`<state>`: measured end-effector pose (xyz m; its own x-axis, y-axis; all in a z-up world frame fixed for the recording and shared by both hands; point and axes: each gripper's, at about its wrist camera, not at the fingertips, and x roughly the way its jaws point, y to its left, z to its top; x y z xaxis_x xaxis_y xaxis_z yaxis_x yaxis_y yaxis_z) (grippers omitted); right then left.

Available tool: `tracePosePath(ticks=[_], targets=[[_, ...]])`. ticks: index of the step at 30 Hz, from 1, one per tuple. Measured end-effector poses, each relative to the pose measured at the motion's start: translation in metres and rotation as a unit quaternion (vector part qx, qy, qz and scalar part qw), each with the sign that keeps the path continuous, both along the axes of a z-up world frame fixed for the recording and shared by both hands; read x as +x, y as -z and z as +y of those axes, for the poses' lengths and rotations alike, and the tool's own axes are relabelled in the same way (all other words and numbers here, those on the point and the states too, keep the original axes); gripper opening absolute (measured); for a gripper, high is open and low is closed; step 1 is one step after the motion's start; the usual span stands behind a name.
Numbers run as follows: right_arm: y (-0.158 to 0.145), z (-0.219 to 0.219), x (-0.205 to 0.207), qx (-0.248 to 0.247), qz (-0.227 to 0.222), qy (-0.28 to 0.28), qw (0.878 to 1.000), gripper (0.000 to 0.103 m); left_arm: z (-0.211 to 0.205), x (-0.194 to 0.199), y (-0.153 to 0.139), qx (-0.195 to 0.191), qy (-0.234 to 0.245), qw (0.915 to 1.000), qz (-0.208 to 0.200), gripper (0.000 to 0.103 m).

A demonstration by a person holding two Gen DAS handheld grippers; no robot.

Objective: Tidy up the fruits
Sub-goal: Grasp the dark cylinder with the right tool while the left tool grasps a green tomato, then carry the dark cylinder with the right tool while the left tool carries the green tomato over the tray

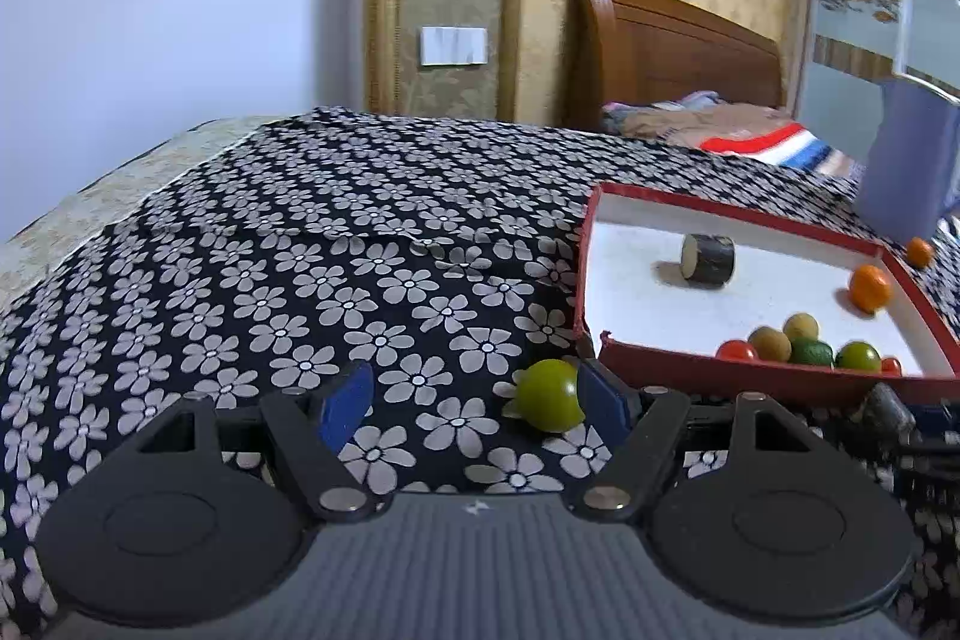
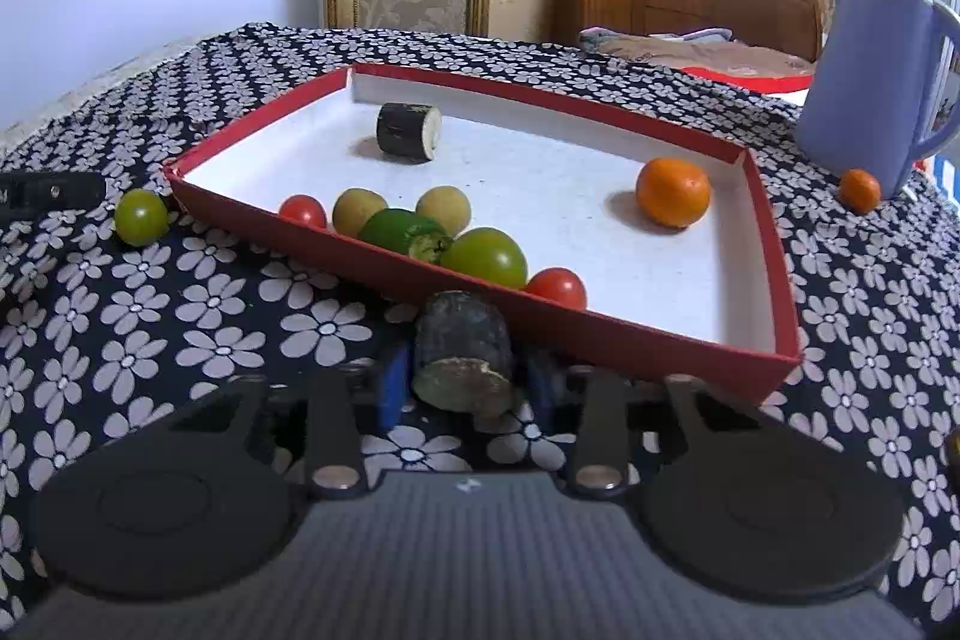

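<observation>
Right gripper (image 2: 462, 388) clenched on dark stub (image 2: 463, 352), left gripper (image 1: 474, 400) released – green tomato (image 1: 549, 395) between fingers.

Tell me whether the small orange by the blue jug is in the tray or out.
Out. The small orange sits on the flowered cloth beside the blue jug, outside the red tray.

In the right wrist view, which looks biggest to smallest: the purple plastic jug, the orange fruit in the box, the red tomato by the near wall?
1. Purple plastic jug
2. Round orange fruit inside the red box
3. Small red tomato, though nearest the camera
</observation>
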<state>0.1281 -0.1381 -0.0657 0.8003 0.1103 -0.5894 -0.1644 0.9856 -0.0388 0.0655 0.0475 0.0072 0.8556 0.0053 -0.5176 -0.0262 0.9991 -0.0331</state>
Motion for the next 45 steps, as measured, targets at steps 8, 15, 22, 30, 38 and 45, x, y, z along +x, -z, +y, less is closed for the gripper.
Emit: tracePosePath(ticks=[8, 15, 22, 30, 38, 45], targets=[[-0.004, -0.003, -0.017, 0.011, -0.024, 0.009, 1.0, 0.031, -0.006, 0.001, 0.004, 0.056, 0.083, 0.995, -0.006, 0.075], [-0.004, -0.005, -0.027, 0.012, -0.033, 0.007, 0.999, 0.031, -0.027, 0.019, 0.01, 0.092, 0.142, 0.9856, 0.013, 0.075], [-0.005, -0.006, -0.031, 0.013, -0.042, 0.008, 0.999, 0.031, -0.039, 0.038, 0.025, 0.093, 0.14, 0.9844, 0.052, 0.06], [-0.005, -0.007, -0.033, 0.021, -0.044, 0.012, 0.999, 0.031, -0.037, 0.04, 0.026, 0.071, 0.115, 0.9892, 0.057, 0.032], [-0.004, -0.009, -0.038, 0.027, -0.047, 0.016, 0.998, 0.031, -0.037, 0.024, 0.019, 0.05, 0.107, 0.9917, 0.05, 0.031], [-0.009, -0.015, -0.048, 0.028, -0.059, 0.025, 0.998, 0.032, -0.068, -0.009, -0.007, 0.057, 0.128, 0.9902, 0.003, 0.031]])
